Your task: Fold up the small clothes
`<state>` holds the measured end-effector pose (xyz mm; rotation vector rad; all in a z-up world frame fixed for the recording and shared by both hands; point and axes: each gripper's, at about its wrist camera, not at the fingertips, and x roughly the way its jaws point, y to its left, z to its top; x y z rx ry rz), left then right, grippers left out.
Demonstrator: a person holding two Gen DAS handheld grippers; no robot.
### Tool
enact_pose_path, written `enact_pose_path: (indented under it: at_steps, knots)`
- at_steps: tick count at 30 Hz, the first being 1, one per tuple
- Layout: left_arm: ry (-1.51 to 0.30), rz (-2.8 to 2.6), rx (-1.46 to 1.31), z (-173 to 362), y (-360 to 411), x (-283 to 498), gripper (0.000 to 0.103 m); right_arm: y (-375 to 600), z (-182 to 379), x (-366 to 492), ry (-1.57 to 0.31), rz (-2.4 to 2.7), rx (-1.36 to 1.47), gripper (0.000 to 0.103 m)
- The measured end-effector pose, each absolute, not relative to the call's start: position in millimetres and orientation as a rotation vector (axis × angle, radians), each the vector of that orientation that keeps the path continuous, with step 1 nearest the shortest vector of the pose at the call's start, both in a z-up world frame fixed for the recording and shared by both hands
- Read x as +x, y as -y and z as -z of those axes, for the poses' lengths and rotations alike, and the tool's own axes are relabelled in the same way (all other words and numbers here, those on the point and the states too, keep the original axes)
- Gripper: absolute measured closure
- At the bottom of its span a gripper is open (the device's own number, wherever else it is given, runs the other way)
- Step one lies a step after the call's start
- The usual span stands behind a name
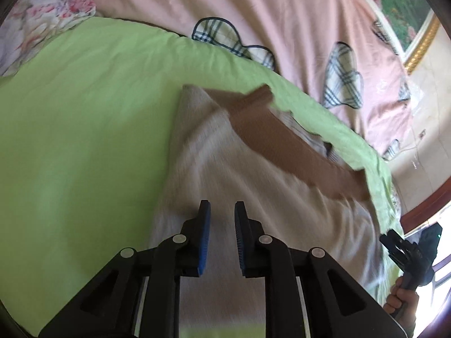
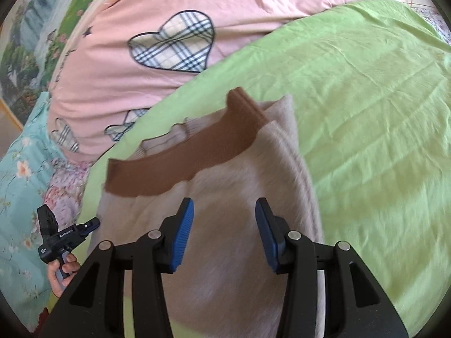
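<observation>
A small pale beige garment [image 1: 253, 186] with a brown band [image 1: 282, 138] across its far end lies on a green sheet [image 1: 84, 112]. My left gripper [image 1: 222, 214] hovers over its near part, jaws open a little and empty. In the right wrist view the same garment [image 2: 239, 197] and brown band [image 2: 191, 157] lie ahead. My right gripper [image 2: 224, 211] is open wide and empty above it. Each gripper also shows in the other view, the right one [image 1: 408, 250] at the far right and the left one [image 2: 64, 233] at the left edge.
A pink quilt [image 1: 282, 22] with plaid heart patches is bunched behind the green sheet [image 2: 366, 112]. A floral sheet [image 2: 19, 183] lies at the left of the right wrist view. A framed picture [image 1: 406, 11] and a wooden bed edge [image 1: 422, 208] stand at the right.
</observation>
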<state>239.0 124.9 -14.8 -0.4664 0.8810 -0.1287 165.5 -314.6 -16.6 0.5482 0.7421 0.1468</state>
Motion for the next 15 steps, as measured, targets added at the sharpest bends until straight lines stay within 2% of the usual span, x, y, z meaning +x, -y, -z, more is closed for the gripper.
enact_pose_path:
  at_steps: [8, 12, 15]
  knots:
    - [-0.919, 0.170, -0.542, 24.7, -118.0, 153.7, 0.080, 277.2, 22.2, 128.5, -0.769, -0.232, 0.554, 0.048]
    - [-0.921, 0.181, -0.632, 36.7, -120.8, 125.8, 0.071, 258.8, 28.0, 111.7, -0.789, -0.272, 0.561, 0.043]
    - [-0.939, 0.189, -0.689, 47.6, -119.9, 120.9, 0.070, 245.9, 31.8, 102.7, -0.805, -0.298, 0.552, 0.042]
